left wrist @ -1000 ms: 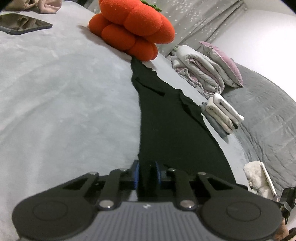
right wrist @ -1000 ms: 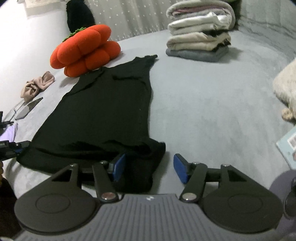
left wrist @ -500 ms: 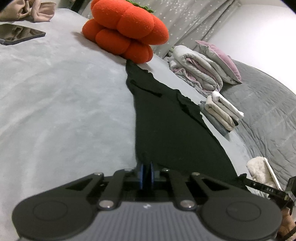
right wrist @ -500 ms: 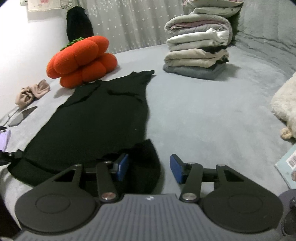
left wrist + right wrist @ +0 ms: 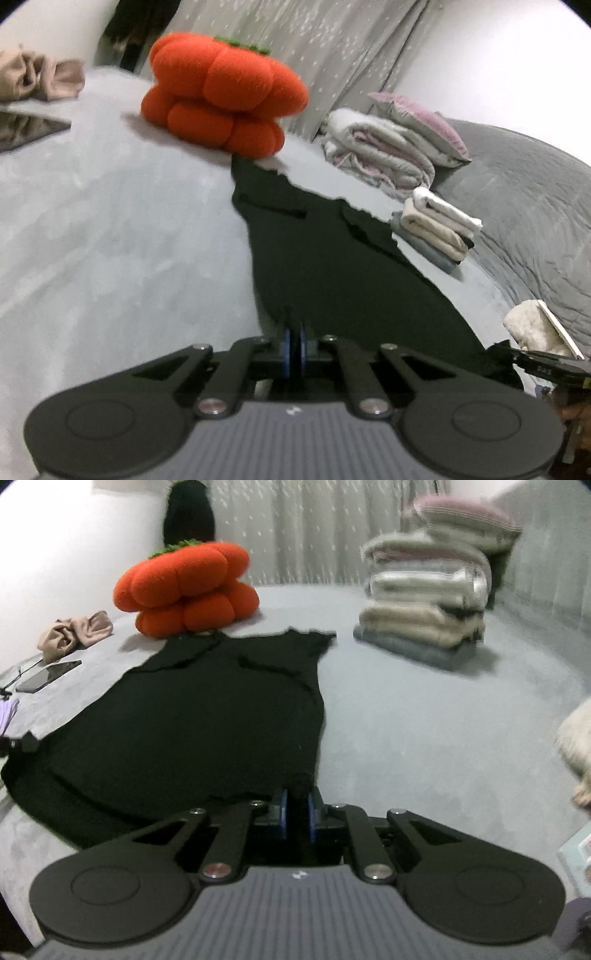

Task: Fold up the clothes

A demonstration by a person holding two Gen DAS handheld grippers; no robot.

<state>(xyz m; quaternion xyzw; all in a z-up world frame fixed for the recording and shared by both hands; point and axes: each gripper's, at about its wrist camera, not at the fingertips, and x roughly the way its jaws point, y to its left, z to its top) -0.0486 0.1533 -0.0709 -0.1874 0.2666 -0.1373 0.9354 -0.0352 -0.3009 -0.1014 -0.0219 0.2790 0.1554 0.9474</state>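
Observation:
A long black garment (image 5: 332, 266) lies flat on the grey bed, its narrow top end near an orange pumpkin cushion (image 5: 221, 99). My left gripper (image 5: 293, 341) is shut on the near hem at the garment's left corner. In the right wrist view the same black garment (image 5: 207, 716) spreads ahead, and my right gripper (image 5: 296, 814) is shut on a bunch of its hem at the right corner. The other gripper's tip (image 5: 22, 743) shows at the far left hem corner.
A stack of folded clothes (image 5: 424, 602) stands at the back right, with a pillow on top. The pumpkin cushion (image 5: 184, 590), a beige cloth (image 5: 74, 633) and a phone (image 5: 48, 675) lie at the left. A fluffy cream thing (image 5: 576, 738) sits at the right edge.
My right gripper was open around the bunched hem and has shut on it. Both grippers have risen a little, with the left one still shut on its corner.

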